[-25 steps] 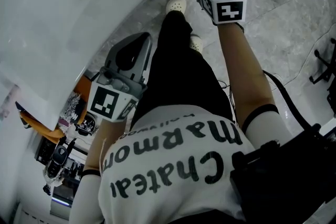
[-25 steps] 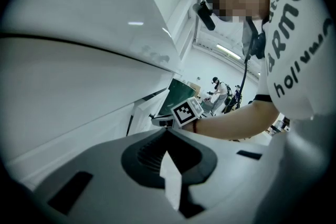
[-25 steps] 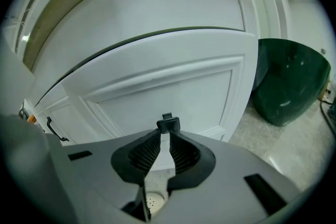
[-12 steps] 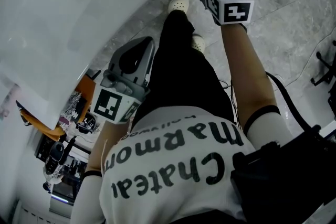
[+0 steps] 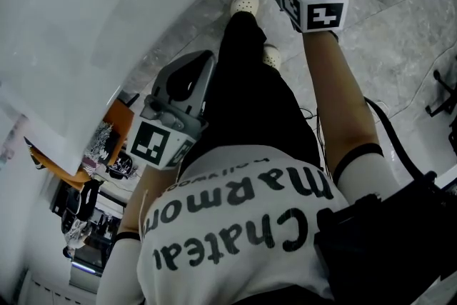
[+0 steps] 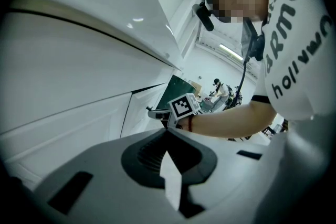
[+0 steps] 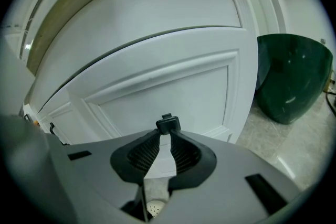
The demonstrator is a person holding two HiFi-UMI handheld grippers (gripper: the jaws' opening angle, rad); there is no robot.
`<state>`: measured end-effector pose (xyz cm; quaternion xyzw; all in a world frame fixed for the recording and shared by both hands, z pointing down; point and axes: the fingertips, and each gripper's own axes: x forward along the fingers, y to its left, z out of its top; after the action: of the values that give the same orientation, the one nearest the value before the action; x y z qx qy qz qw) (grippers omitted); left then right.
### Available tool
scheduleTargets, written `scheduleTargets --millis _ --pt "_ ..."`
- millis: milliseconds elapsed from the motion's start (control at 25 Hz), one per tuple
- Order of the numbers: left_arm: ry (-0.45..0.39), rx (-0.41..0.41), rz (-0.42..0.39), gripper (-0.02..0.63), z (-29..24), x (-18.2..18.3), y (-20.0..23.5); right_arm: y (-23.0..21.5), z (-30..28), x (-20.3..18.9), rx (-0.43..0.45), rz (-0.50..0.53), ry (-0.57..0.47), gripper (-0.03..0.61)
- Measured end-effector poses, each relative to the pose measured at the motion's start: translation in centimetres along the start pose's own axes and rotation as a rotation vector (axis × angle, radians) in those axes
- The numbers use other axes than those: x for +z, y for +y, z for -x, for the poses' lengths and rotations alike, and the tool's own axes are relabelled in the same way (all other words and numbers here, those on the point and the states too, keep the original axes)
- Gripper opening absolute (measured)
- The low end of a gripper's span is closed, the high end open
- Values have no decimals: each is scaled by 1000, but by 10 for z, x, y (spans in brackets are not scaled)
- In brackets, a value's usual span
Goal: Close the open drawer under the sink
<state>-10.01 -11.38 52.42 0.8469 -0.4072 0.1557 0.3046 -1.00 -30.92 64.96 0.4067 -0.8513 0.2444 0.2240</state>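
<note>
White counter curves along the left. Just beside its edge, the left hand-held gripper is clenched with nothing in it. The right hand-held gripper pinches the small black knob on the white drawer under the counter. Its jaws have just been opening. Right of the drawer stands a green bin.

Dark green bin standing on pale marbled floor; white clog on floor.

Head view steeply down, gripper views near, sharing white cabinet
</note>
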Motion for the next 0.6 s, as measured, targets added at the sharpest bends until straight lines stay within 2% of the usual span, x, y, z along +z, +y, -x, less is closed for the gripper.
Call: scheduleTargets --millis 200,360,600 --pt "-9 4 12 8 2 -3 4 6 -11 7 7 29 18 72" --pt "2 5 35 8 3 -2 2 7 -12 8 16 8 8 72" --pt "-15 13 20 8 6 7 3 6 -13 11 -2 -4 15 80"
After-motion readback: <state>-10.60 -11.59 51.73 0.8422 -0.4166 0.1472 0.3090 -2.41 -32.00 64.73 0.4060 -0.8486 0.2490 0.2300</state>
